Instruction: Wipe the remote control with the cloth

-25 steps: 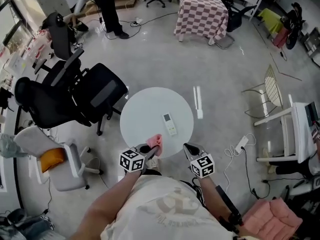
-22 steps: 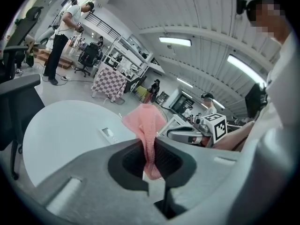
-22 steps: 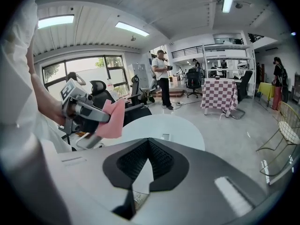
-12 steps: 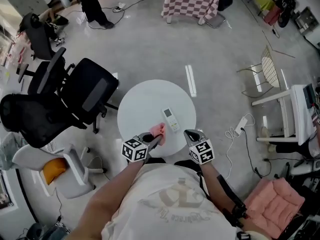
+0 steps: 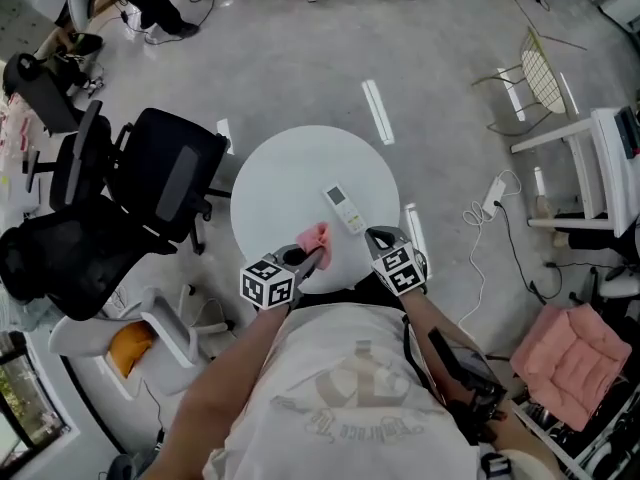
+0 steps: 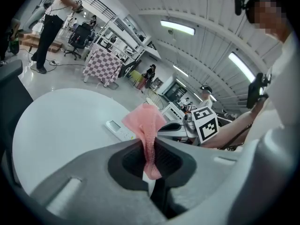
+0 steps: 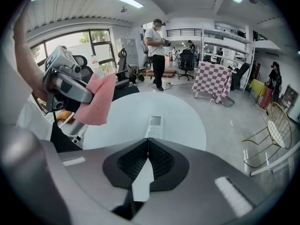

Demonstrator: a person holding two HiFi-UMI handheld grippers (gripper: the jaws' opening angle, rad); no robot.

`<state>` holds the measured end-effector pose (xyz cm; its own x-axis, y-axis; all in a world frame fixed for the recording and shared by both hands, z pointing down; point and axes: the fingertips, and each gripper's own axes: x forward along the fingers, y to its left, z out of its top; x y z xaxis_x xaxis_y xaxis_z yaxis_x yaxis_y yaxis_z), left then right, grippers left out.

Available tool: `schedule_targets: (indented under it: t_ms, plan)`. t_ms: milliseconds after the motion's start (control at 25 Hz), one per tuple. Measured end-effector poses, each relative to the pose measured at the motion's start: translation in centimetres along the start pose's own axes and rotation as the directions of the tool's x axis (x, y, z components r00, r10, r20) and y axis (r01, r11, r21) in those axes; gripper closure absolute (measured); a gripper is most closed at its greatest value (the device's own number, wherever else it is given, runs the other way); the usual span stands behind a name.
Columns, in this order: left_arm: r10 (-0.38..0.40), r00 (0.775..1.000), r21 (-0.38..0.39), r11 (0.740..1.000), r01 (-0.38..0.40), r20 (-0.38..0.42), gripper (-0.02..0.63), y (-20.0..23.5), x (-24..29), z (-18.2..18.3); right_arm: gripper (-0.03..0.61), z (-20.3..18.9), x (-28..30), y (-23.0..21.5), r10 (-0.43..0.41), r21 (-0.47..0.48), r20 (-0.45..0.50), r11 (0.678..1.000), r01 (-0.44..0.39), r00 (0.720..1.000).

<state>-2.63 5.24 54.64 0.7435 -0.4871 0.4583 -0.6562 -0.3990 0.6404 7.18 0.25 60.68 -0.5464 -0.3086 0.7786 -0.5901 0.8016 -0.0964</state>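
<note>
- The left gripper (image 5: 312, 258) is held out over the near edge of the round white table (image 5: 275, 183). Its bare forearm stretches forward from the body, and the jaws point slightly downward.
- Its jaws are pinched on a pink cloth (image 6: 148, 125), which bunches up and sticks out past their tips.
- The right gripper (image 5: 376, 236) is level with it, just to its right and apart from it. It tilts more steeply down, with its jaws pressed fully together and nothing between them.
- The white remote control (image 5: 344, 208) lies flat on the table just ahead of both grippers, nearer the right one. Neither gripper touches it.
</note>
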Motion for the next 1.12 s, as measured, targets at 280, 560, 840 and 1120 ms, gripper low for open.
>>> schedule_targets:
  t_ms: [280,560,840,1120]
  plan:
    - [0.021,0.999,-0.023,1.0,-0.021,-0.029,0.595,0.9,1.5,0.2,0.454,-1.3,2.5,-0.1,0.009,0.031,-0.059,0.999,-0.007,0.998]
    - [0.015,0.995,-0.016,1.0,-0.017,-0.095,0.595,1.5,3.8,0.6,0.32,-3.0,5.5,-0.5,0.016,0.084,-0.113,0.996,-0.006,0.994]
    - [0.018,0.991,-0.007,1.0,-0.02,-0.135,0.595,1.4,6.0,2.1,0.307,-4.4,7.1,-0.7,0.015,0.046,-0.168,0.999,-0.008,0.986]
    - [0.002,0.972,-0.013,1.0,-0.005,-0.237,0.595,2.3,8.5,0.9,0.364,-4.9,7.3,-0.7,0.036,-0.048,-0.154,0.998,-0.044,0.987]
